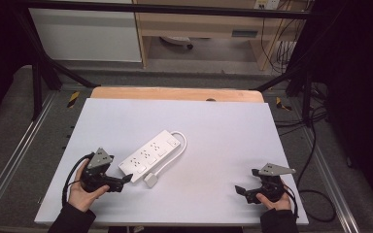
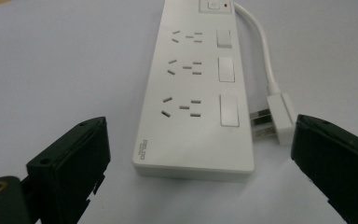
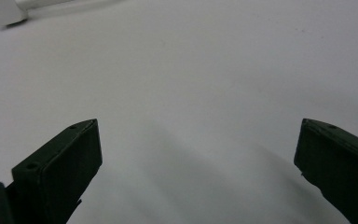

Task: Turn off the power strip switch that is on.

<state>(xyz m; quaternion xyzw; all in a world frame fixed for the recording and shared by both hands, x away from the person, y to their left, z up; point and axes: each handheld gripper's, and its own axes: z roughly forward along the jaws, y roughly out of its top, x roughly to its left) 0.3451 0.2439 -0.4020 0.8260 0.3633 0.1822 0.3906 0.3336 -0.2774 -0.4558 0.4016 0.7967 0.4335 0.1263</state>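
High view: a white power strip [image 1: 149,155] lies diagonally on the white worktop [image 1: 223,141], left of centre. Its cord [image 1: 177,148] loops back alongside it, ending in a plug [image 1: 151,180] just beside the strip's near end. The left claw [image 1: 126,179] sits at that near end, jaws spread wide and holding nothing. The right claw [image 1: 240,190] rests well apart from the strip, over bare worktop, jaws likewise wide and empty.
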